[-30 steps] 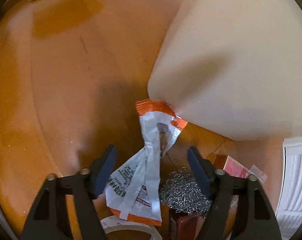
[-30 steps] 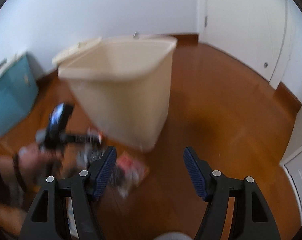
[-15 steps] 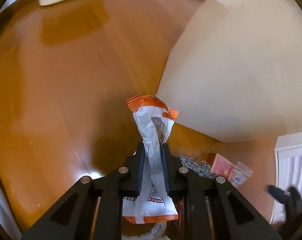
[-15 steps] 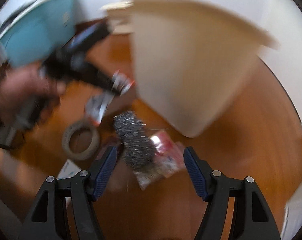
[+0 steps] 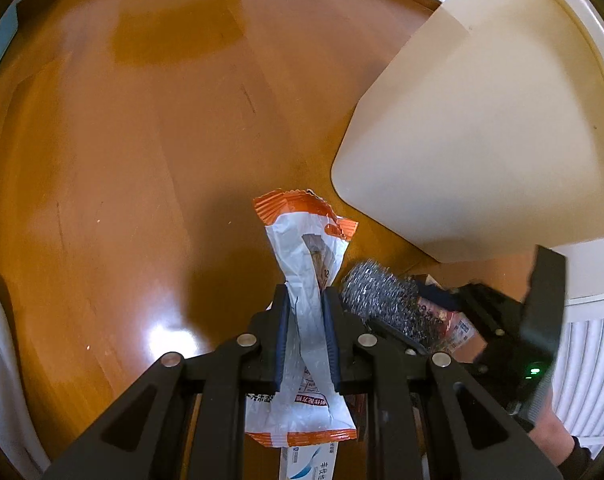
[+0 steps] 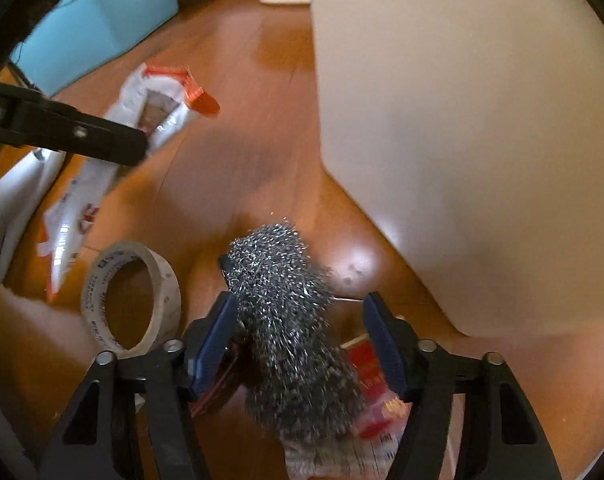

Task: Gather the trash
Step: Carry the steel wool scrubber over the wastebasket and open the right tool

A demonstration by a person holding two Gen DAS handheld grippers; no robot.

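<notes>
A crumpled white wrapper with orange ends point(image 5: 302, 240) hangs above the wooden floor, with my left gripper point(image 5: 305, 300) shut on its middle. The wrapper point(image 6: 162, 96) also shows at the upper left of the right wrist view, under a black finger point(image 6: 122, 144) of the left gripper. My right gripper point(image 6: 302, 320) points down over a ball of steel wool point(image 6: 286, 280) and its jaws are closing. The left pad touches the wool and the right pad stands clear of it. The steel wool point(image 5: 381, 296) lies just right of the held wrapper. A cream trash bin point(image 5: 481, 140) stands behind, to the right.
A tape roll point(image 6: 130, 296) lies left of the steel wool, a red packet point(image 6: 369, 364) under it. The bin wall point(image 6: 461, 120) fills the right. A blue box point(image 6: 102, 20) stands at the far left, a white slatted panel point(image 5: 589, 360) at the right.
My left gripper shut on the wrapper and lifted it off the floor. My right gripper swung down from facing the bin onto the steel wool, and its jaws narrowed.
</notes>
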